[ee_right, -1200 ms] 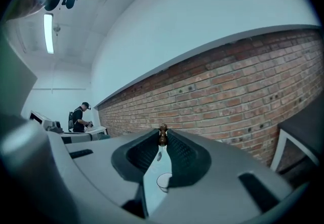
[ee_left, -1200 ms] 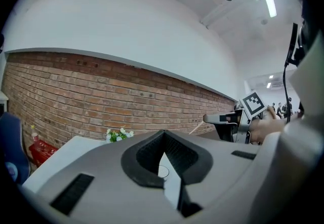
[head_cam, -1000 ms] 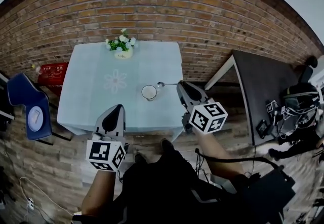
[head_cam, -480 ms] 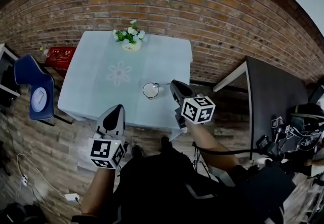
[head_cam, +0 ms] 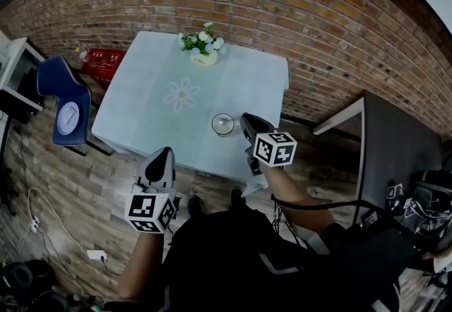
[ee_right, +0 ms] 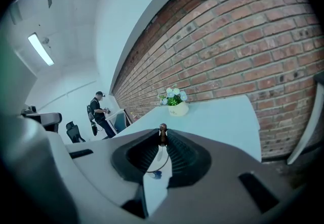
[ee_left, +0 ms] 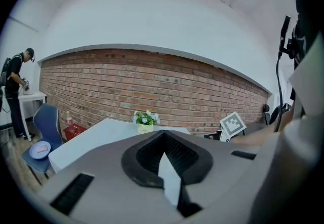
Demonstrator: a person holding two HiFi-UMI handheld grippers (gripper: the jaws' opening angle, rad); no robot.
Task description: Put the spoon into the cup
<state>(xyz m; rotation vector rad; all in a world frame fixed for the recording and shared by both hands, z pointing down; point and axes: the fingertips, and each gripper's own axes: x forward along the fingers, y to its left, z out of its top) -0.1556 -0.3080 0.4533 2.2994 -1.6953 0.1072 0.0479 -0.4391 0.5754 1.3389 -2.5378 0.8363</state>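
1. While the left claw hangs off the counter's near edge at lower left, its jaws are together on nothing. Open air surrounds it, and a blue chair stands well apart further left.
2. Across its left and middle the counter is bare pale cloth. The flower pot sits at the upper edge, well apart from the cup, so there is free room on that side.
3. The cup stands near the counter's near right edge, just left of the right claw. I judge it small, light and possibly glass, so it would be easy to tip or slide on the cloth. A nudge toward that edge is the main risk.
4. The right claw is clamped on the spoon, pinching the thin handle just below its brown knobbed end. The rest hangs beneath the jaws. The spoon looks stiff, light and slick, so it may swivel between the pads. This high hold suits lowering it bowl-first.
5. At right the counter's corner drops to the floor, with a dark table well apart.
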